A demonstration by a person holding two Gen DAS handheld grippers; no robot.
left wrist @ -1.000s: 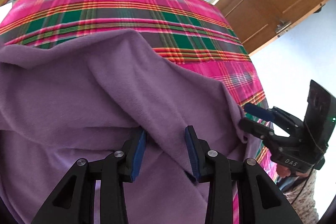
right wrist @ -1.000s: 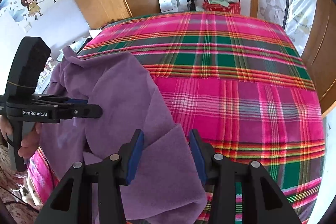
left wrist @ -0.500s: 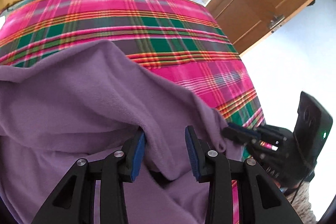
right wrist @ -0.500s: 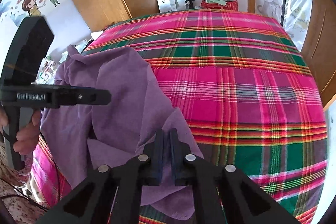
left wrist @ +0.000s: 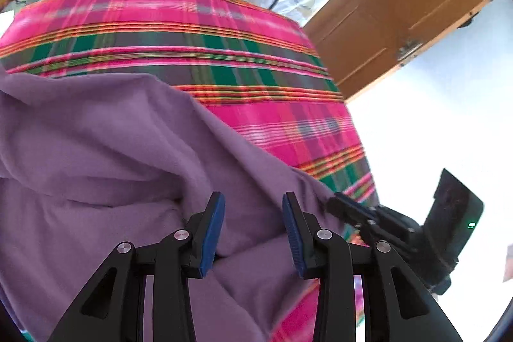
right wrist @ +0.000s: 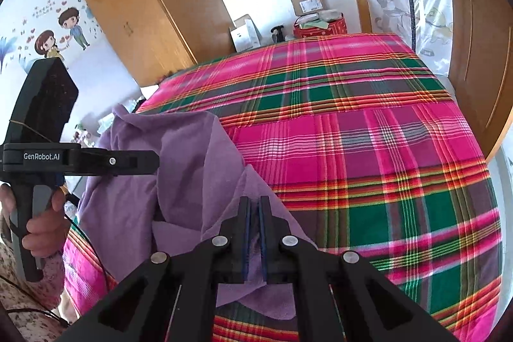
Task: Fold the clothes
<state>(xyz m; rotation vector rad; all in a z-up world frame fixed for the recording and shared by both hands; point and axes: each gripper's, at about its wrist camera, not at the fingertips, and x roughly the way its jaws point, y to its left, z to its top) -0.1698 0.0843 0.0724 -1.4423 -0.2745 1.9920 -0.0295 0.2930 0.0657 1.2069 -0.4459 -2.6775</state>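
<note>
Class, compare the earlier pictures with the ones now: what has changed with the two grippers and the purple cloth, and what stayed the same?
The right gripper closed its jaws on a fold of the purple cloth and now pinches it. The left gripper stayed half open with cloth between its jaws. The plaid bedspread lies as before.

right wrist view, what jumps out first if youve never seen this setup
The loud pink, green and red plaid bedcover fills most of the picture. A crumpled purple fleece garment lies on its near left part. At the bottom centre the right gripper is shut on a fold of that fleece, while the left gripper, held in a hand, reaches in from the left edge.
</note>
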